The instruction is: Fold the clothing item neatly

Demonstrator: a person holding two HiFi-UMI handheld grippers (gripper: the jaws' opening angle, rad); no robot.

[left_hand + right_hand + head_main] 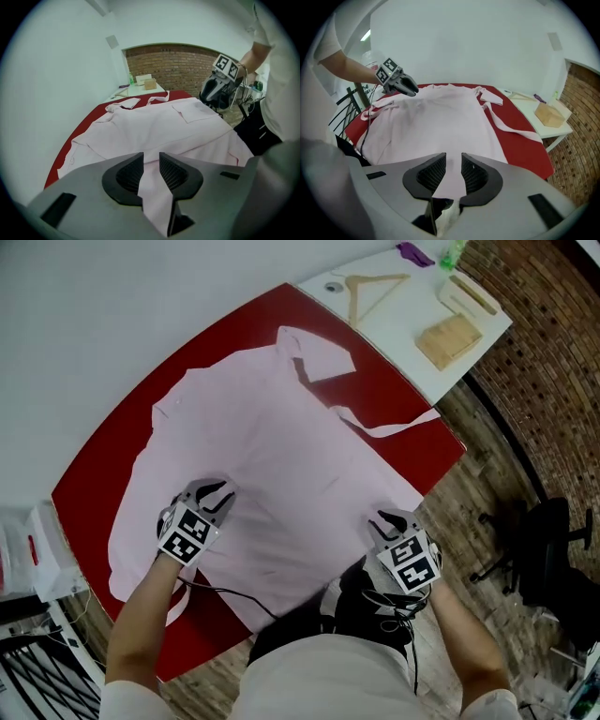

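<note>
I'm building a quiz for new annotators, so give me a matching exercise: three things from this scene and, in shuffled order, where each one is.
Things:
1. pink shirt
2. wooden hanger
3. black chair

Places:
A. on the white side table
B. on the wood floor
C. spread over the red table

Pairs: 1-C, 2-A, 3-B
</note>
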